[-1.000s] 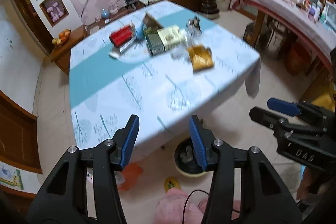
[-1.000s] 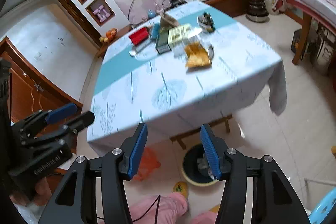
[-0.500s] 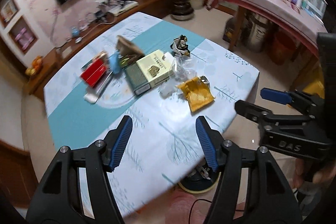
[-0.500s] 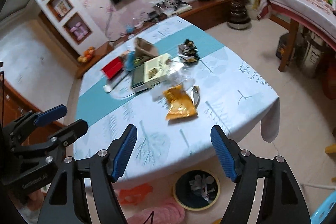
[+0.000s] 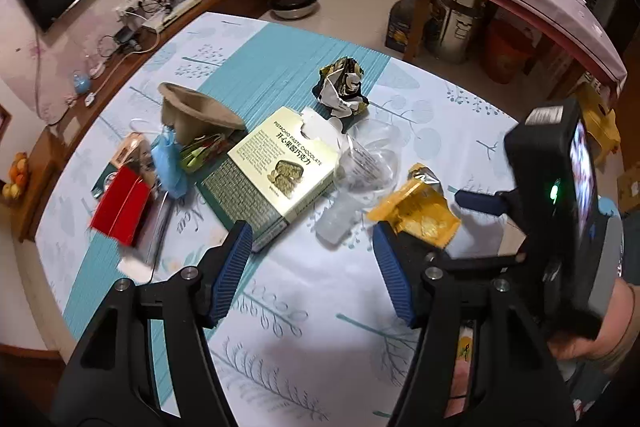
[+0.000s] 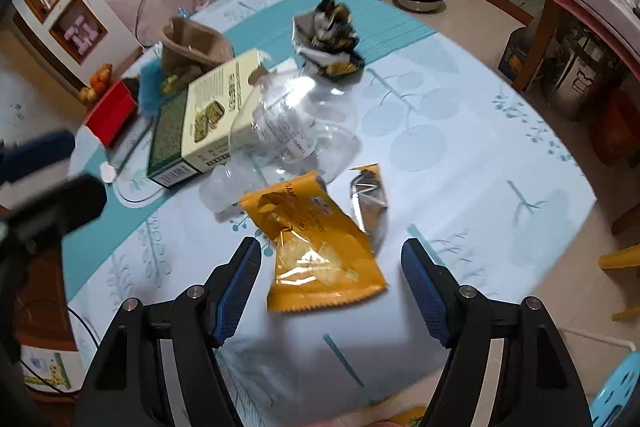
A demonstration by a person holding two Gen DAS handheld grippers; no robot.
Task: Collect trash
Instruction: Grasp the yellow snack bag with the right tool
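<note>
Lying flat on the surface (image 6: 460, 155), the yellow wrapper (image 6: 316, 247) sits between the right gripper (image 6: 332, 279)'s wide, empty jaws, untouched.

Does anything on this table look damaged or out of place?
Yes: litter on the table. A chocolate box has its flap torn open, a clear plastic bottle lies crushed, and an opened yellow snack bag lies flat.

Soft indoor light, fisheye-bent edges (dark corners), slight motion blur, glare on clear plastic (image 6: 296, 119).
</note>
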